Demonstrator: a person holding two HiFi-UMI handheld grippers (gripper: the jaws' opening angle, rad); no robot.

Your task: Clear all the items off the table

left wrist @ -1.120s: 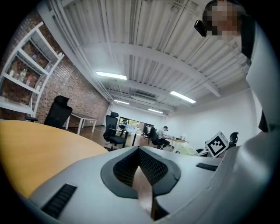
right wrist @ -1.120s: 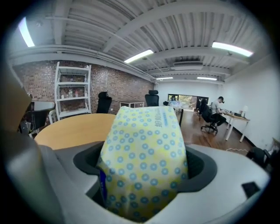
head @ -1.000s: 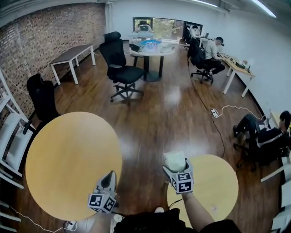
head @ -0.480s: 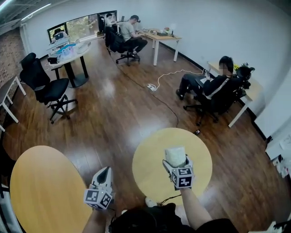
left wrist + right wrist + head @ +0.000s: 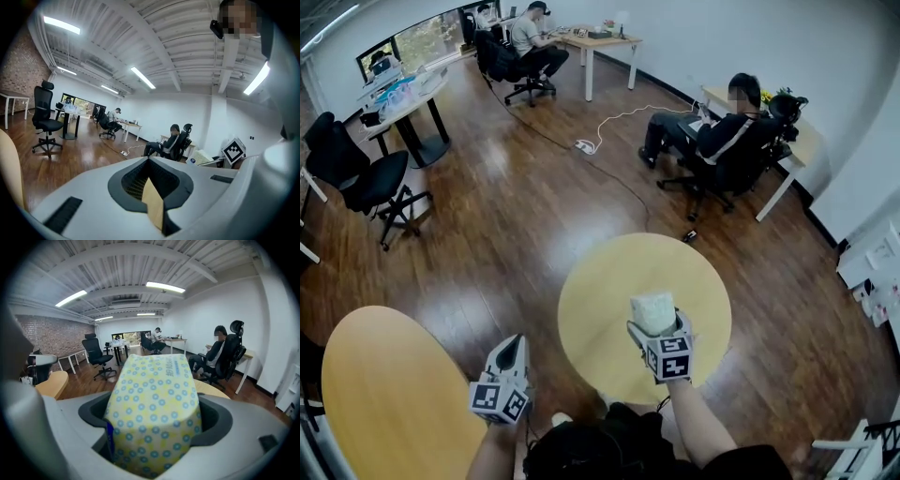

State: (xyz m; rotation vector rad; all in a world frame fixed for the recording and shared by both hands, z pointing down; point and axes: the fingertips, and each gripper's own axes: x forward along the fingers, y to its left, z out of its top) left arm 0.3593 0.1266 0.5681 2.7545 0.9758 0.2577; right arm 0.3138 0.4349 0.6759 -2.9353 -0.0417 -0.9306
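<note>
The small round table (image 5: 609,281) lies just below and ahead of your right gripper (image 5: 659,334), likely the drop spot, since the large round table (image 5: 384,394) off to the left of the left jaws shows nothing on it. Your right jaws stand wide, clamped on the dotted tissue pack (image 5: 152,413), which fills the gap and juts past their tips. Your left gripper (image 5: 514,347) has its jaws pressed together on nothing, idle over the floor between the tables.

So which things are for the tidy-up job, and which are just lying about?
For the job:
tissue pack, held in the right gripper
left gripper, shut with nothing in it

Just lying about:
black chair
floor cable
far desk
</note>
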